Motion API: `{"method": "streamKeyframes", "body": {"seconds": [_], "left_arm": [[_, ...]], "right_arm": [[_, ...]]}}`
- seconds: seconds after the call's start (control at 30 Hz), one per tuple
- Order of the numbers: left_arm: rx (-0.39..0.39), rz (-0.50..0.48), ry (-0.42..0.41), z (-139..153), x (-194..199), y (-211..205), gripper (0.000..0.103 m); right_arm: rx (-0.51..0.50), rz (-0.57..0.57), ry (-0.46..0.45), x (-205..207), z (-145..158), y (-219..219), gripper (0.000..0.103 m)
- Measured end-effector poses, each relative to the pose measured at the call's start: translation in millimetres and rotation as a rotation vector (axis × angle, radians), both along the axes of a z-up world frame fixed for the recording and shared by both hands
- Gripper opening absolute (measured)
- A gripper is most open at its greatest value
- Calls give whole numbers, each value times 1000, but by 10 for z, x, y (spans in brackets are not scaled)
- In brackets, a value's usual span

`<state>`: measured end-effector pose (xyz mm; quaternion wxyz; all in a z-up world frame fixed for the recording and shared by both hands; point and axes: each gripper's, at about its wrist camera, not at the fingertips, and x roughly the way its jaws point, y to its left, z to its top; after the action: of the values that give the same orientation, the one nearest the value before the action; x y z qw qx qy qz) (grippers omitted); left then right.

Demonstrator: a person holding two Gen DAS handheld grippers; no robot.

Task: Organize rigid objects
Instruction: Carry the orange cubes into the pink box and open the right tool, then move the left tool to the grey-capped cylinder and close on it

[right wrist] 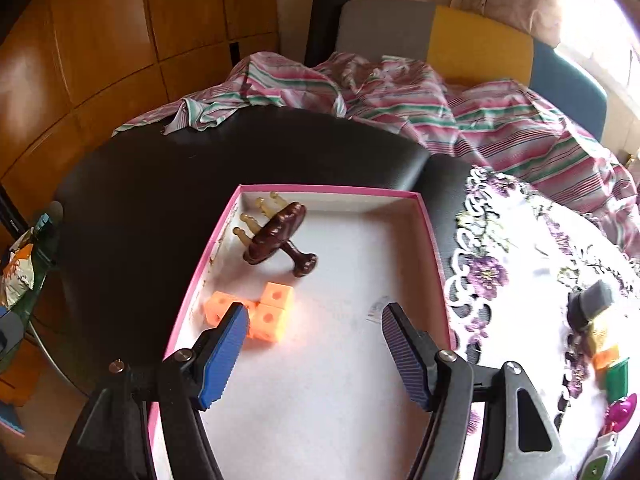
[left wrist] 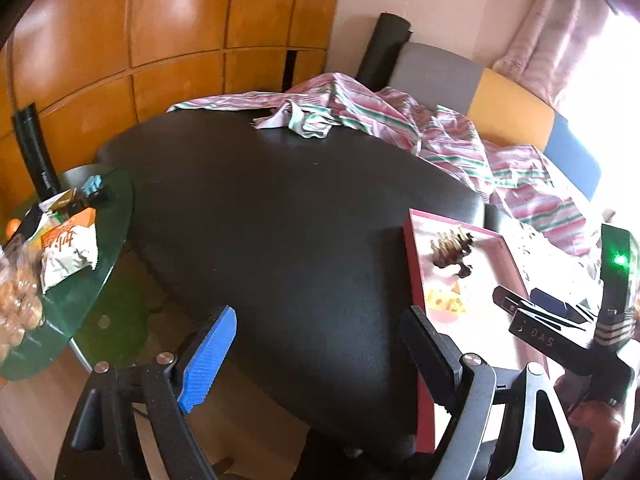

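A pink-rimmed box (right wrist: 332, 190) with a white floor lies on a black cushion. Inside it are a dark brown wooden massager (right wrist: 280, 236) with pale knobbed legs and three joined orange cubes (right wrist: 266, 314). My right gripper (right wrist: 316, 344) hangs open and empty above the box, its left pad just over the cubes. More small items lie on the flowered cloth to the right: a grey block (right wrist: 598, 298), an orange cube (right wrist: 604, 360), a green piece (right wrist: 616, 378). My left gripper (left wrist: 320, 360) is open and empty over the black cushion (left wrist: 280, 220), left of the box (left wrist: 412, 264). The right gripper (left wrist: 508, 312) shows there too.
A striped pink and green cloth (right wrist: 460, 120) lies rumpled behind the cushion. A round glass side table (left wrist: 100, 248) at the left carries snack bags (left wrist: 68, 252). Wooden panelling (left wrist: 160, 40) forms the back wall, and grey, yellow and blue cushions (right wrist: 476, 40) stand at the back right.
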<state>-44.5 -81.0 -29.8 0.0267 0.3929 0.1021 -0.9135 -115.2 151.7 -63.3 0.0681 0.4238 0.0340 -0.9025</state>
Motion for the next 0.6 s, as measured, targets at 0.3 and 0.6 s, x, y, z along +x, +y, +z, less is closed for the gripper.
{"method": "streamKeyframes", "body": {"seconds": [0.3,0.6], "left_arm": [[-27,-143,12,69,-53,407,85],[-50,-291,29,164,-106,962,86]], "right_arm": [[30,-75,51,240,180,445,70],[43,-190,56,391,250,1114,70]]}}
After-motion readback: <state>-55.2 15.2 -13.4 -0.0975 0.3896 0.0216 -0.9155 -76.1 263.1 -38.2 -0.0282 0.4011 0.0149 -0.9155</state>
